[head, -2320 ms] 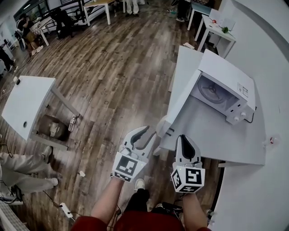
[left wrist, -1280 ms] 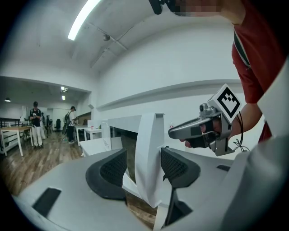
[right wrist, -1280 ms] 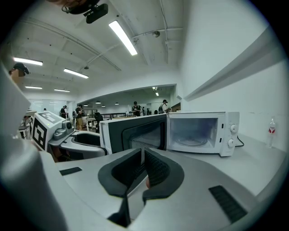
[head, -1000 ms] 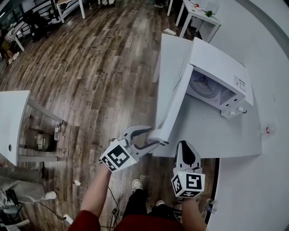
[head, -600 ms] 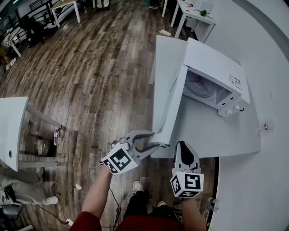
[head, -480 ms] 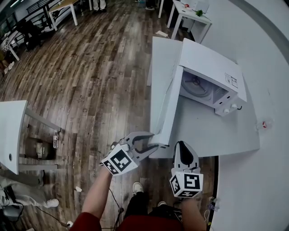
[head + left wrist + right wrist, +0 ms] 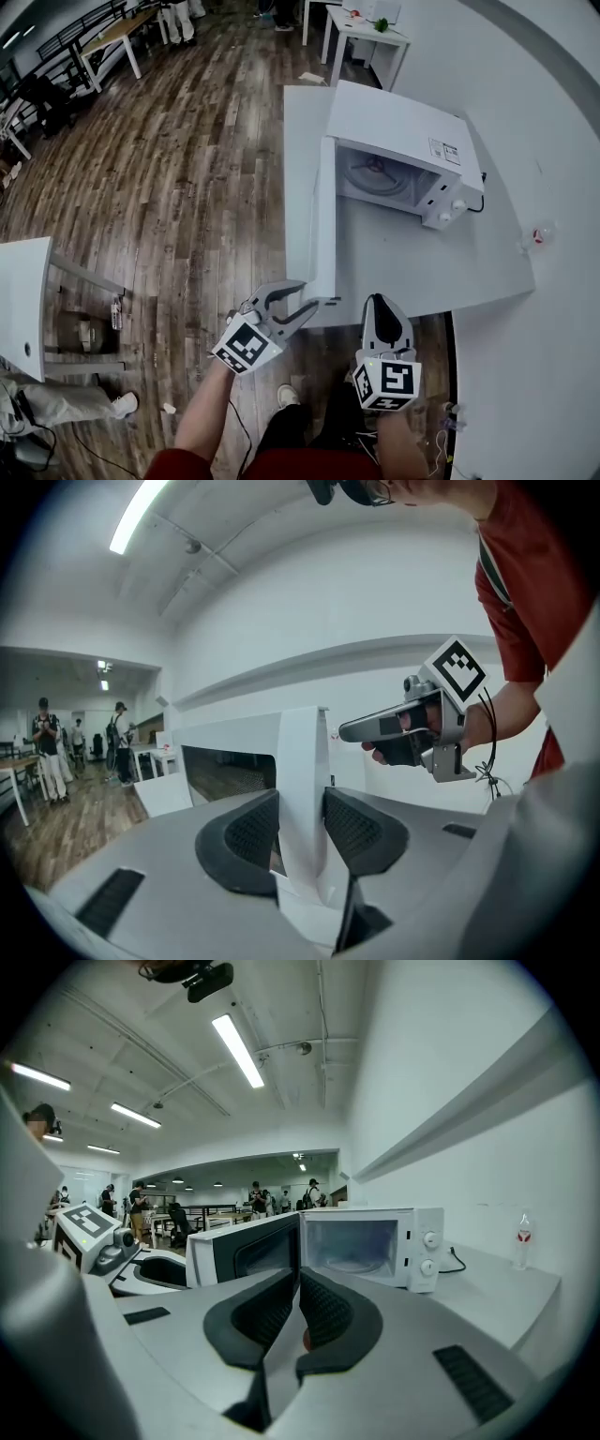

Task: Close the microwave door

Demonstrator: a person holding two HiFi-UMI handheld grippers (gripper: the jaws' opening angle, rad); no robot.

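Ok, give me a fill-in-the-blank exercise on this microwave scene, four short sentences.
The door of the microwave stands ____.
The left gripper, its jaws just closing, clamps the door's free ____.
The right gripper is shut and holds ____.
The microwave sits on a white ____.
Missing words: open; edge; nothing; table.

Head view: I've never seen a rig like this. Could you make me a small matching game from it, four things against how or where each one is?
Things:
1. microwave door
2. left gripper
3. right gripper
4. bottle

States:
A. jaws together, nothing between them
B. upright on the table
C. swung wide open
D. clamped on a door's edge

Pairs: 1-C, 2-D, 3-A, 4-B.

The left gripper's jaws have just been closing, with the door's edge between them.
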